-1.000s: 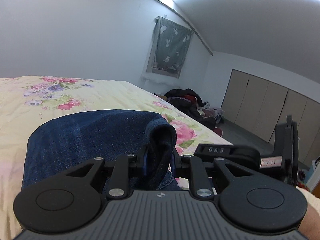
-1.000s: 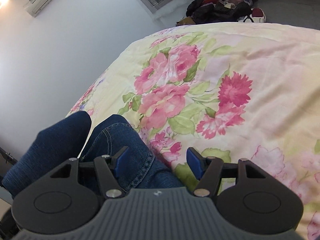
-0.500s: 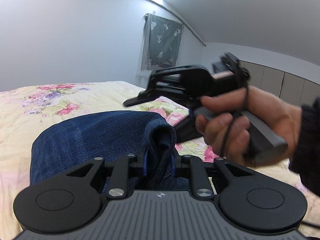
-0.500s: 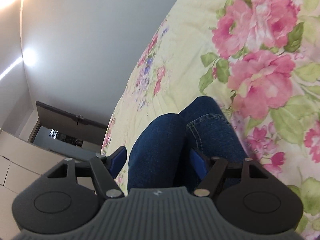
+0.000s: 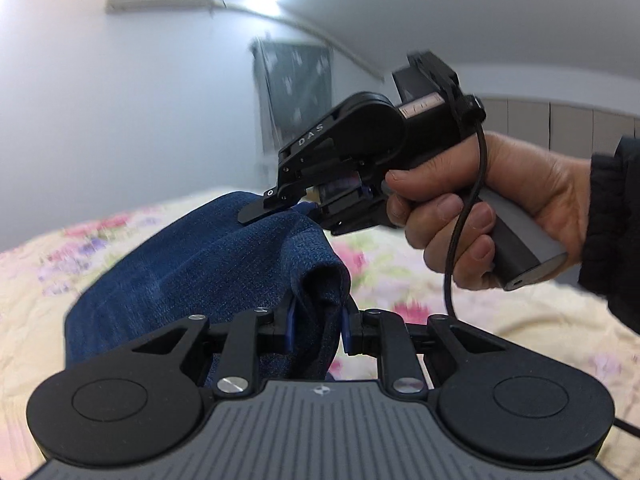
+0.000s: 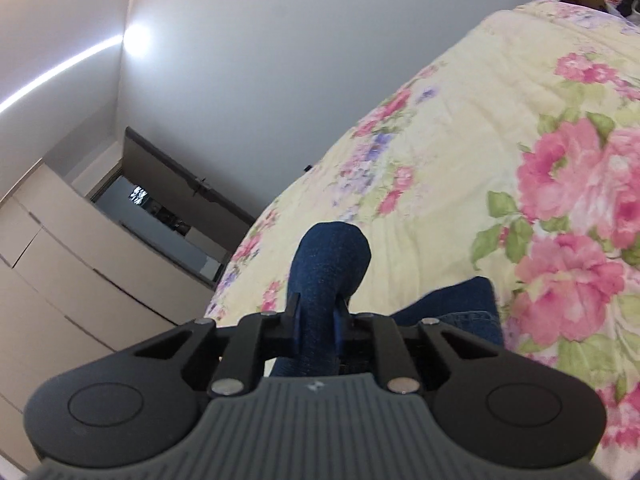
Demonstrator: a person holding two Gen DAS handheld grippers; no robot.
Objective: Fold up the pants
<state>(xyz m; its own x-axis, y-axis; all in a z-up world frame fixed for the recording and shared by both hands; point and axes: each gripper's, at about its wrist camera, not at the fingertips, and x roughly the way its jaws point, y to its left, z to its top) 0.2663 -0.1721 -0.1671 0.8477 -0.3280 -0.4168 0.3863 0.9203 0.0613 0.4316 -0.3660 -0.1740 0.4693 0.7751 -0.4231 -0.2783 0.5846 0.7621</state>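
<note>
Left gripper (image 5: 316, 330): black linkage arms, silver screws, two round black discs, ribbed grey housing with small white logo, blue finger pads (image 5: 289, 330). Right gripper (image 6: 318, 326): same build in its own wrist view. From the side it's a black body marked "DAS", grey pistol handle, thin black cable (image 5: 460, 240). Right hand (image 5: 496, 216) emerges from a dark knit sleeve (image 5: 612, 220).
</note>
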